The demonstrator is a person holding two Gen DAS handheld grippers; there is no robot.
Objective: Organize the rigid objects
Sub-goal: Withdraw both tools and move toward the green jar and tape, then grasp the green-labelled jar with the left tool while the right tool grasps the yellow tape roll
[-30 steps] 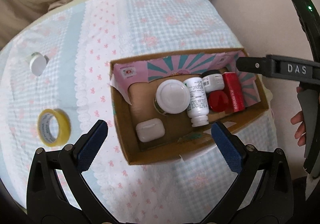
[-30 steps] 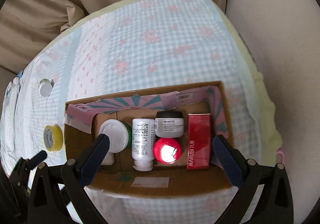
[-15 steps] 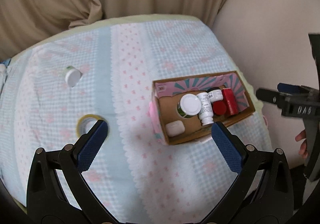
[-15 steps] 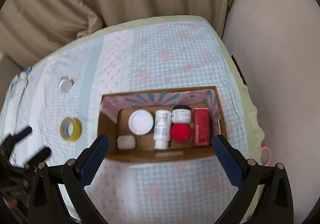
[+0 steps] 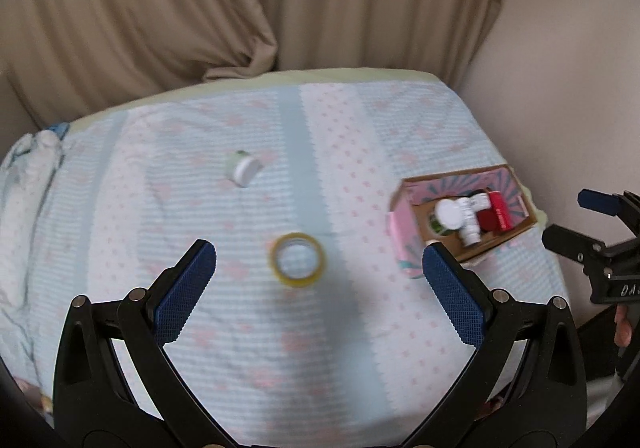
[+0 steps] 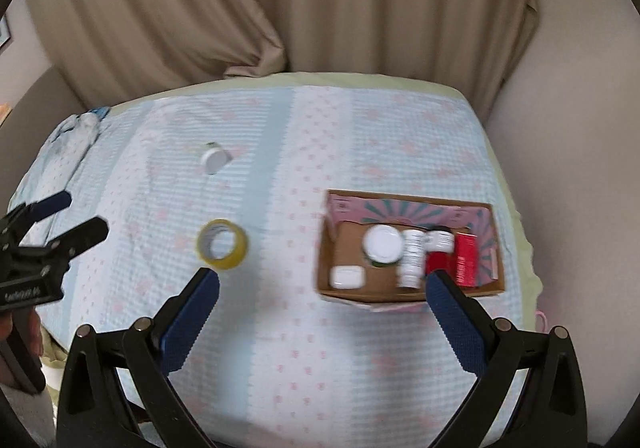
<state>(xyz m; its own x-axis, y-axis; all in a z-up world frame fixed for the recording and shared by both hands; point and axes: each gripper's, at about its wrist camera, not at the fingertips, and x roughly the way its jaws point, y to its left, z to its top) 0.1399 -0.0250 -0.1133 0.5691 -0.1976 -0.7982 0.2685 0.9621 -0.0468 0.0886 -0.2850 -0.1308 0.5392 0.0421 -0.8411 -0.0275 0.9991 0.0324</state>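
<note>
1. both grippers have pulled back from the brown cardboard box [image 6: 408, 290]; the view is wider.
2. left gripper [image 5: 319, 270] and right gripper [image 6: 322, 298] gape, holding nothing.
3. yellow tape roll [image 5: 296, 262] and small white jar [image 5: 243, 168] lie loose on the checked cloth [image 5: 320, 348], probably next for boxing.

I am looking at a soft quilted cloth cover [image 6: 304, 328] carrying a brown cardboard box [image 6: 400, 294] with printed paper lining, a glossy yellow tape roll [image 6: 222, 244], a smooth white plastic lid [image 6: 213, 160], matt beige curtain fabric [image 6: 280, 0] behind, and textured blue pads [image 6: 188, 318] on matt black plastic fingers.
</note>
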